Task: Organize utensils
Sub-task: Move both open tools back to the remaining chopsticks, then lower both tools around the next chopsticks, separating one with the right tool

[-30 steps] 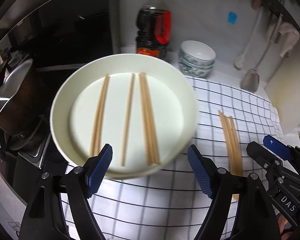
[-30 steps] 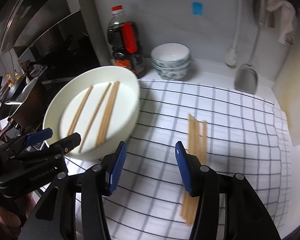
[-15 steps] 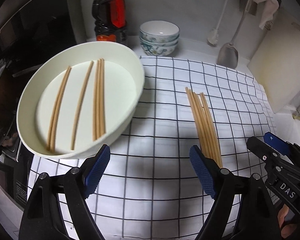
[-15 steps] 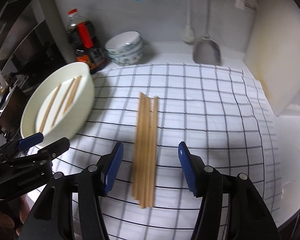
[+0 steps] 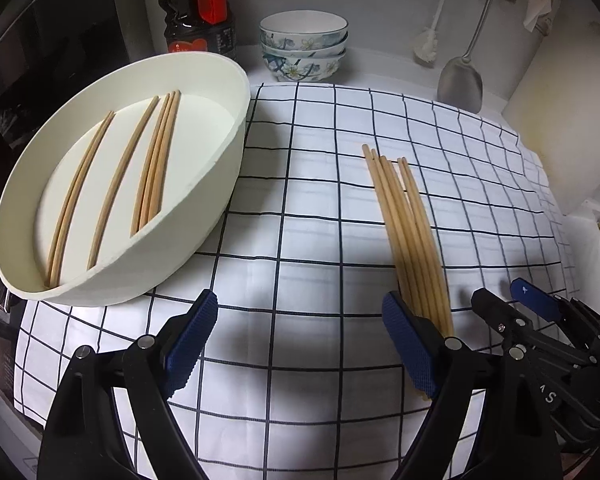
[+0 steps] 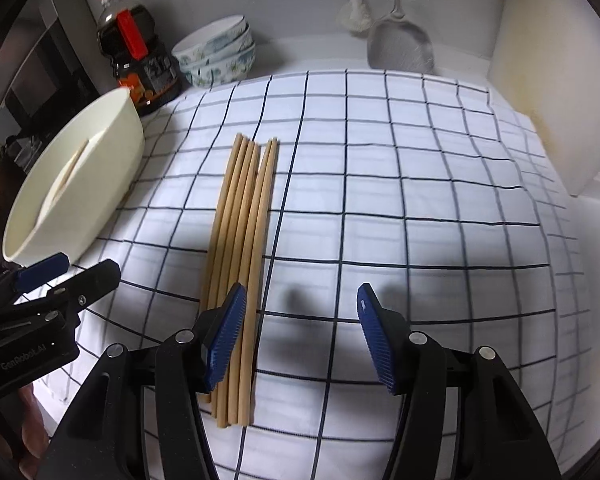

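Note:
A bundle of several wooden chopsticks (image 5: pixel 408 232) lies on the checked cloth (image 5: pixel 300 208); it also shows in the right wrist view (image 6: pixel 244 220). A white oval dish (image 5: pixel 204 208) at the left holds several more chopsticks (image 5: pixel 156 160); its side shows in the right wrist view (image 6: pixel 88 184). My left gripper (image 5: pixel 300 344) is open and empty over the cloth, its right finger beside the bundle's near end. My right gripper (image 6: pixel 300 336) is open and empty, its left finger over the bundle's near end.
A dark sauce bottle (image 5: pixel 198 8) and stacked patterned bowls (image 5: pixel 304 46) stand at the back wall. A metal spatula (image 5: pixel 462 76) and a brush (image 5: pixel 426 46) hang there. A pale board (image 6: pixel 540 64) leans at the right. A stove area lies left of the dish.
Both grippers have moved right and lower, away from the dish and toward the loose bundle. The dish now sits farther left in both views. Both grippers stay open.

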